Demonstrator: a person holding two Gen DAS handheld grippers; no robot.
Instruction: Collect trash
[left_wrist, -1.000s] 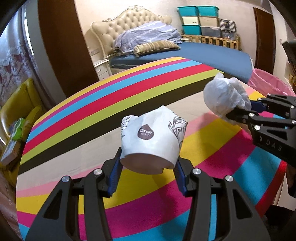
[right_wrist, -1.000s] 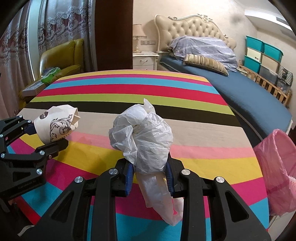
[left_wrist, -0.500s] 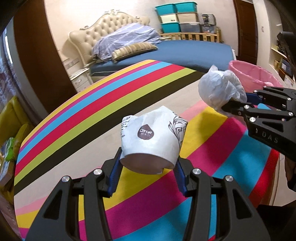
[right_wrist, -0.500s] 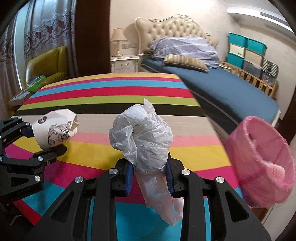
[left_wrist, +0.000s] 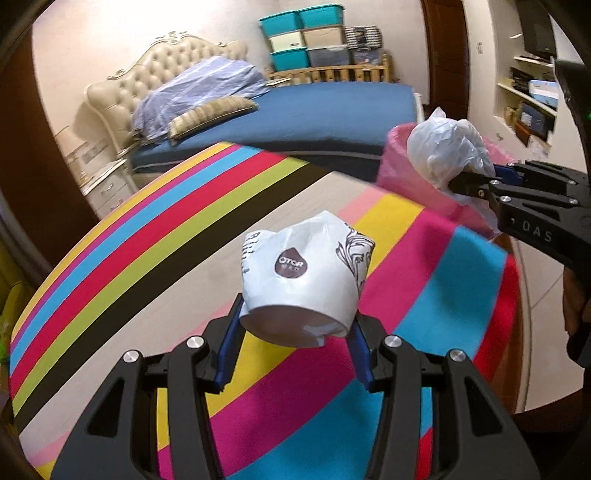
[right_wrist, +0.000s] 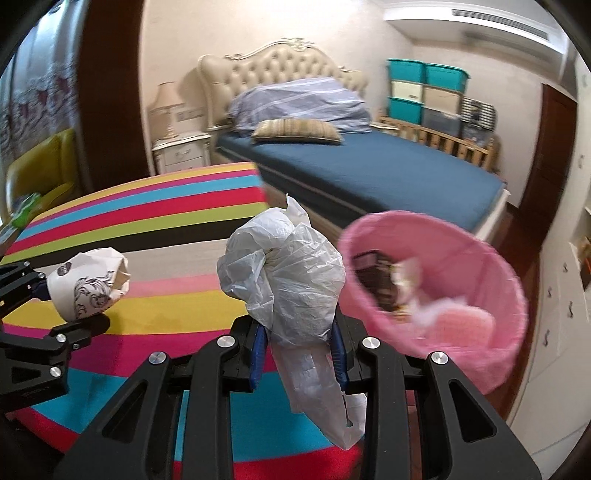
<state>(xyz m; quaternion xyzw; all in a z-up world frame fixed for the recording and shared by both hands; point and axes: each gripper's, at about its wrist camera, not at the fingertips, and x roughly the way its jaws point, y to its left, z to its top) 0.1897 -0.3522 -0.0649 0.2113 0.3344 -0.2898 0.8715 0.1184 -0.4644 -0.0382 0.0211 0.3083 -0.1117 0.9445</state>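
Left tongs (left_wrist: 297, 345) clamped on a crushed white paper cup (left_wrist: 301, 286), held above the striped table (left_wrist: 147, 236). Right tongs (right_wrist: 297, 341) closed tight on a crumpled white plastic bag (right_wrist: 286, 280), held off the table near its edge, just beside the pink bin (right_wrist: 476, 258). Bin contains trash; contents blurred.

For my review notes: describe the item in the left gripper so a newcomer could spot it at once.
Over the striped table, short of the pink bin, the left gripper grips a crushed white paper cup. Its brown drop logo and dark floral print set it apart from the plain crumpled plastic bag beside it.
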